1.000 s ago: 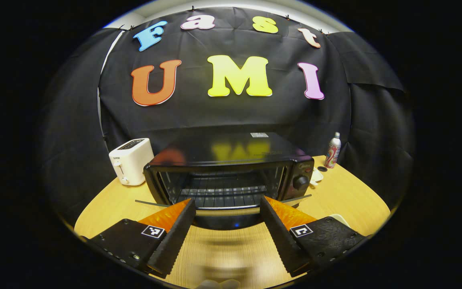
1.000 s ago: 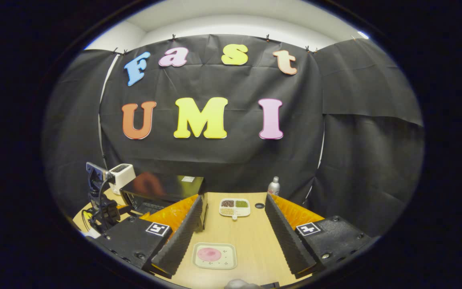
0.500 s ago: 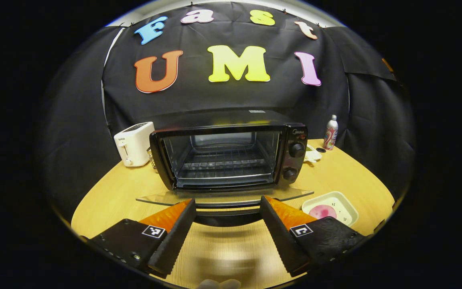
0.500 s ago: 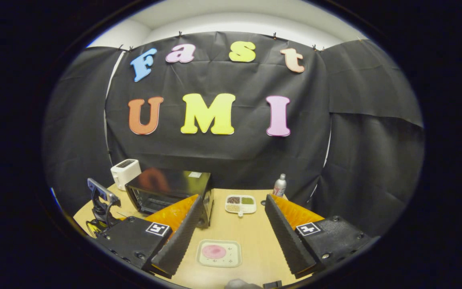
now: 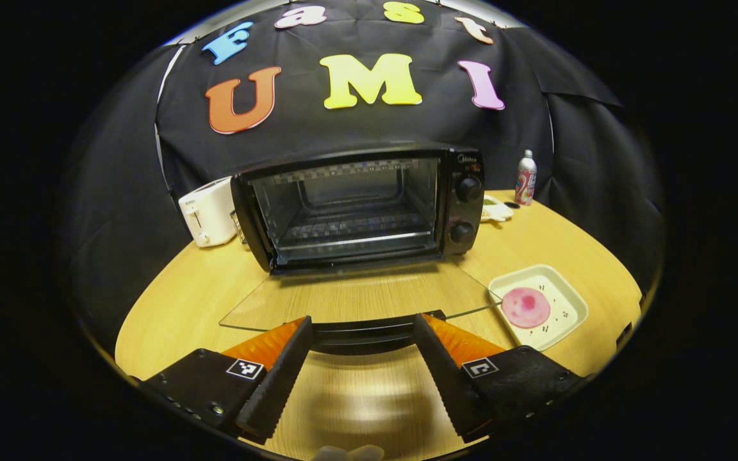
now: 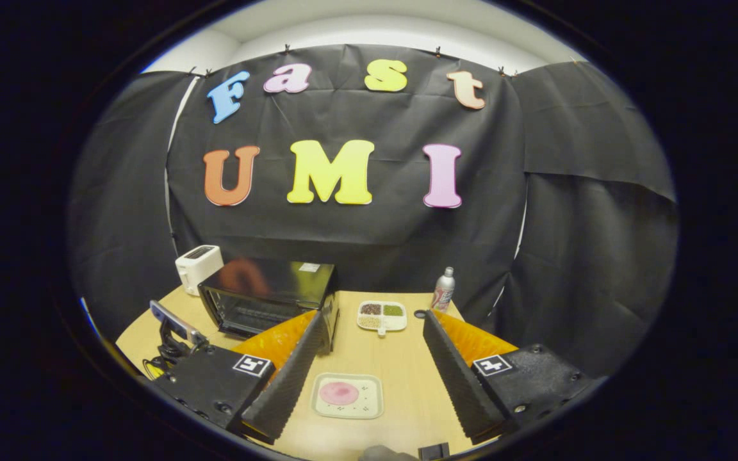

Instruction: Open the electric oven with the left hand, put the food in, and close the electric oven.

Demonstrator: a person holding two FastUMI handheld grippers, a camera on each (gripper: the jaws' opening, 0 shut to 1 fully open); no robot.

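With the glass door (image 5: 356,298) of the electric oven (image 5: 359,208) swung down nearly flat over the wooden table (image 5: 183,301), the left gripper view suggests the opening step is as good as done. The left gripper (image 5: 362,358) has its fingers spread wide, with the door's dark handle (image 5: 362,334) lying across the gap between them; whether either finger touches the handle cannot be told. Inside the oven a wire rack (image 5: 350,230) sits bare, so loading and closing are left. To the right of the door a pale square plate (image 5: 564,320) holds one flat pink round of food (image 5: 525,307). A white toaster (image 5: 207,211) stands left of the oven and a can (image 5: 525,178) stands behind it to the right. From the right gripper view, the right gripper (image 6: 369,378) hangs wide and holding nothing above the same plate (image 6: 369,406) with its pink food (image 6: 338,393). Farther back a divided dish (image 6: 382,316) holds dark, green and pale fillings in separate compartments, beside the oven (image 6: 266,298).
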